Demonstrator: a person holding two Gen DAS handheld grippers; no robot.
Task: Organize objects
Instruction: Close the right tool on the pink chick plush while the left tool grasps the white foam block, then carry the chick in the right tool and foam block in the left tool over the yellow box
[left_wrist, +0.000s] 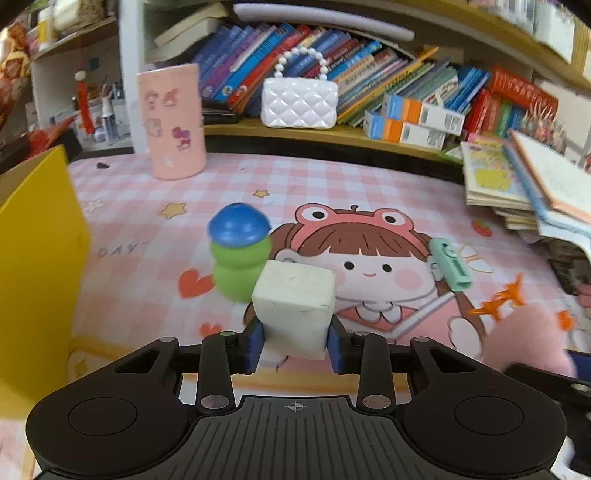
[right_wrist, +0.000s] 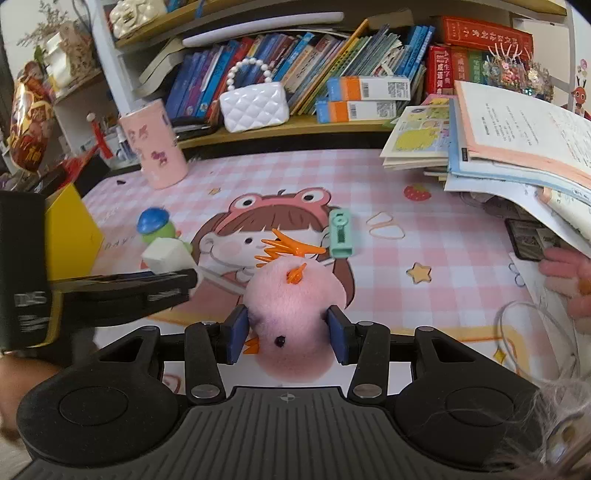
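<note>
My left gripper (left_wrist: 295, 341) is shut on a white block (left_wrist: 295, 306) and holds it above the pink checked mat (left_wrist: 147, 206). The block also shows in the right wrist view (right_wrist: 166, 256). My right gripper (right_wrist: 288, 334) is shut on a pink plush ball (right_wrist: 291, 314) with orange spikes, which also shows at the right in the left wrist view (left_wrist: 528, 339). A green toy with a blue cap (left_wrist: 240, 251) stands just behind the block. A mint green clip (left_wrist: 452, 264) lies on the mat to the right.
A yellow box (left_wrist: 40, 266) stands at the left edge. A pink cup (left_wrist: 173, 122) stands at the back left. A white quilted purse (left_wrist: 299, 101) sits on the book shelf. Open books (right_wrist: 498, 147) are stacked at the right. Rubber bands (right_wrist: 384, 227) lie on the mat.
</note>
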